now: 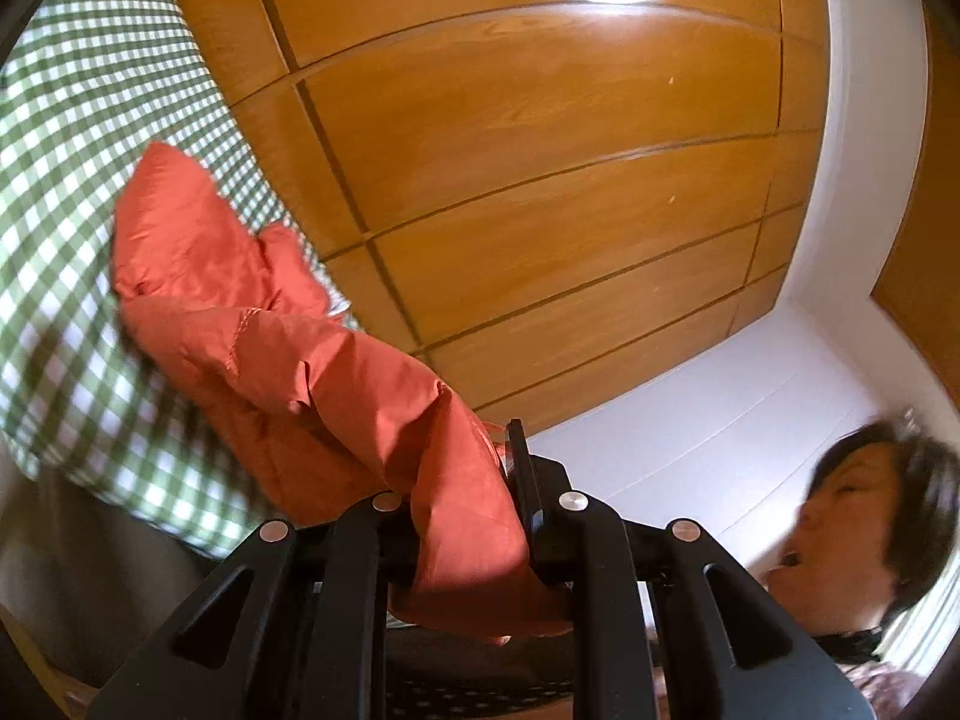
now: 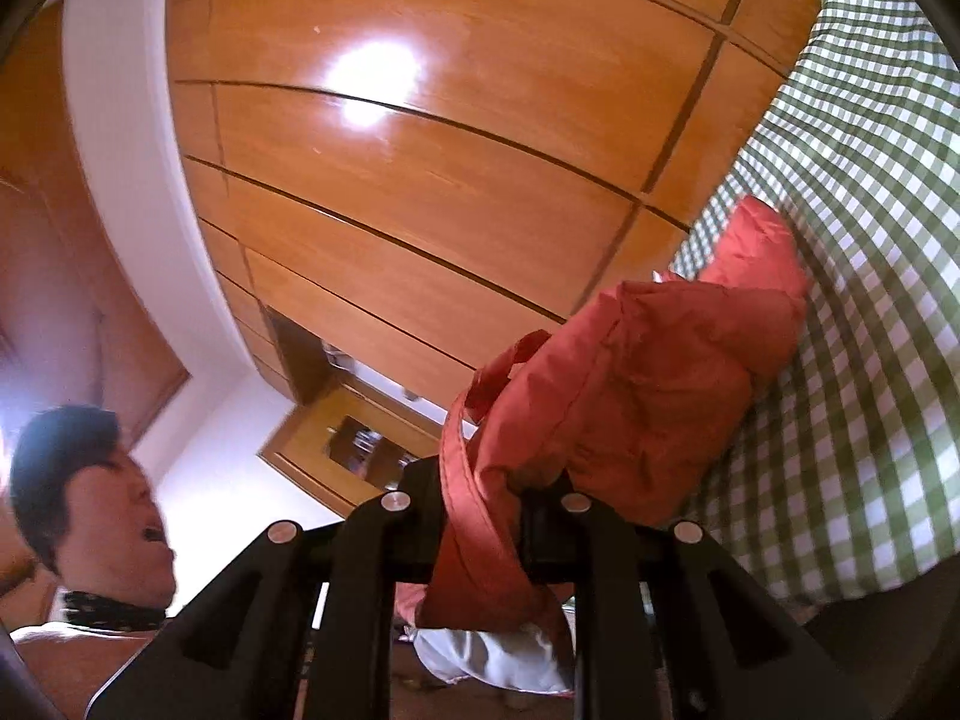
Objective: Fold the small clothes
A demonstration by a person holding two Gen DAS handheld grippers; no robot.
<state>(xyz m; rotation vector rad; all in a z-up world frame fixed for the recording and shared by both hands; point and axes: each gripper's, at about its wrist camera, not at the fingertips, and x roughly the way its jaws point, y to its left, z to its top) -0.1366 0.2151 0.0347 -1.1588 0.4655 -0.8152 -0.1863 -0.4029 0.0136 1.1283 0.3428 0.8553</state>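
Red garment (image 1: 288, 348), pinched by left gripper (image 1: 474, 516), right gripper (image 2: 486, 516)

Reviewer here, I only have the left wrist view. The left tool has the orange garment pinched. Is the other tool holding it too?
Observer: Yes. In the right wrist view the right tool is shut on the orange garment, with a strap-like hem looping over it.
Reviewer: Anything under the garment on that side?
Observer: A white cloth shows below the right tool.
Reviewer: Any furniture I'm missing?
Observer: A wooden cabinet with a glass panel behind.
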